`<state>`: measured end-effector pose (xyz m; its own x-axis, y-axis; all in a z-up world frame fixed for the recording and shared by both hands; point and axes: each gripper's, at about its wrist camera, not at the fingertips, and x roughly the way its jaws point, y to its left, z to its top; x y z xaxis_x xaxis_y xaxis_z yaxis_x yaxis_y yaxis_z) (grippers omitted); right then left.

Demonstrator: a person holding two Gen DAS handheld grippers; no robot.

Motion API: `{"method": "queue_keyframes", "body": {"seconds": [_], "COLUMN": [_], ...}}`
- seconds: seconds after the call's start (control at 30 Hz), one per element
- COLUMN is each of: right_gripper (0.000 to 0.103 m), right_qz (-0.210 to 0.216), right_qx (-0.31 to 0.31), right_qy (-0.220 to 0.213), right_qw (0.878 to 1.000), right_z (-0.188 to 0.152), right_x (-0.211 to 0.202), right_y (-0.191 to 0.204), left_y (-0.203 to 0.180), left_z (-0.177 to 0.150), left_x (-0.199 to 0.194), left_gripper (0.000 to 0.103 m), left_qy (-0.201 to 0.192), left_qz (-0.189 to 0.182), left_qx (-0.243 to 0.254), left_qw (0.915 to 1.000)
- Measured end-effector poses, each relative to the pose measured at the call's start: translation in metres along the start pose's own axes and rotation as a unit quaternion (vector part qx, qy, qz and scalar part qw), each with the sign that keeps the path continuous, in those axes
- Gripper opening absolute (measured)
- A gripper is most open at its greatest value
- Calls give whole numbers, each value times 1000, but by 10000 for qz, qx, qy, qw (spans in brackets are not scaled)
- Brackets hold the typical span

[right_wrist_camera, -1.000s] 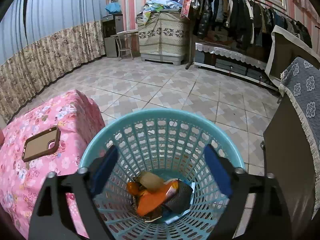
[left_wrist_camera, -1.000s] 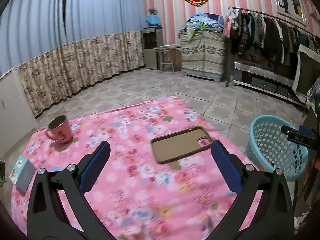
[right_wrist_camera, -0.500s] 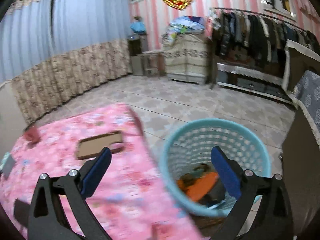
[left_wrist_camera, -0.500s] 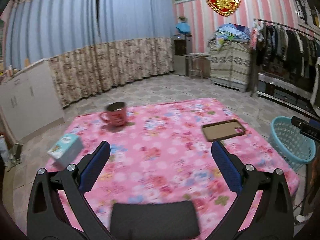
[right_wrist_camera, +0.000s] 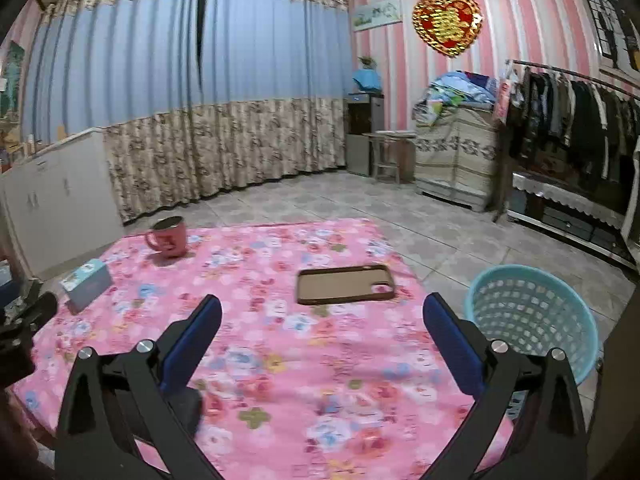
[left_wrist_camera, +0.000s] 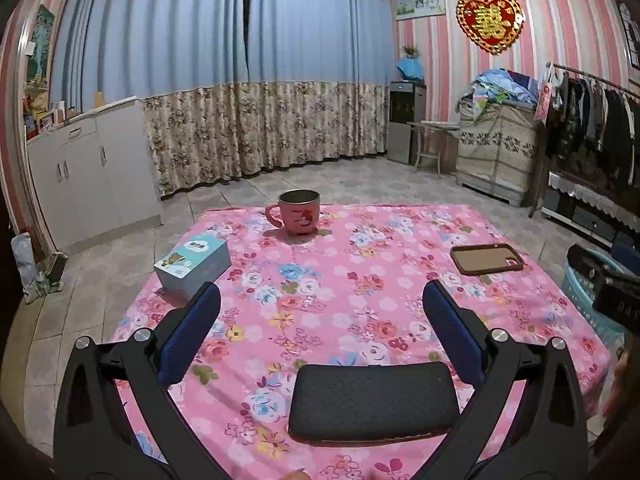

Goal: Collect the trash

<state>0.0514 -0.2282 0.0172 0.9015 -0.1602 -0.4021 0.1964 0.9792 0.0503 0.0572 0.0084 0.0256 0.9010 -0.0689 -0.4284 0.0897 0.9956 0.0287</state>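
Note:
My left gripper hangs open and empty over the near part of the pink floral table. A black textured pad lies just below and between its fingers. My right gripper is also open and empty, above the table's near right part. The light blue mesh trash basket stands on the floor right of the table; its contents do not show from here. In the left wrist view the basket is half hidden behind the other gripper's body.
On the table stand a pink mug at the far edge, a pale blue box at the left and a brown phone case at the right. White cabinets, curtains, a clothes rack and tiled floor surround the table.
My right gripper has swung left and up from over the basket with trash in it to over the table. The left view pulled back; the mug, box and black pad came into view.

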Motion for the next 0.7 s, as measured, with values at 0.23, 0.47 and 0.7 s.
{"method": "queue_keyframes", "body": {"seconds": [0.23,0.47,0.7], "right_gripper": [98,98,98], "right_qz": [40,-51,-9], "right_qx": [-128,-55,-269], "right_qy": [-96,-43,-146], "right_qw": [9999,10000,9995], "right_z": [-17,-29,-32], "right_x": [6,13,5], "right_y": [14,13,22], "left_y": [-3,-6,-8], "left_z": [-8,-11,-18], "left_x": [17,27,17], "left_gripper": [98,98,98], "left_qy": [85,112,9], "left_qz": [115,48,55], "left_qx": [6,28,24], "left_qw": [9999,9999,10000]}}
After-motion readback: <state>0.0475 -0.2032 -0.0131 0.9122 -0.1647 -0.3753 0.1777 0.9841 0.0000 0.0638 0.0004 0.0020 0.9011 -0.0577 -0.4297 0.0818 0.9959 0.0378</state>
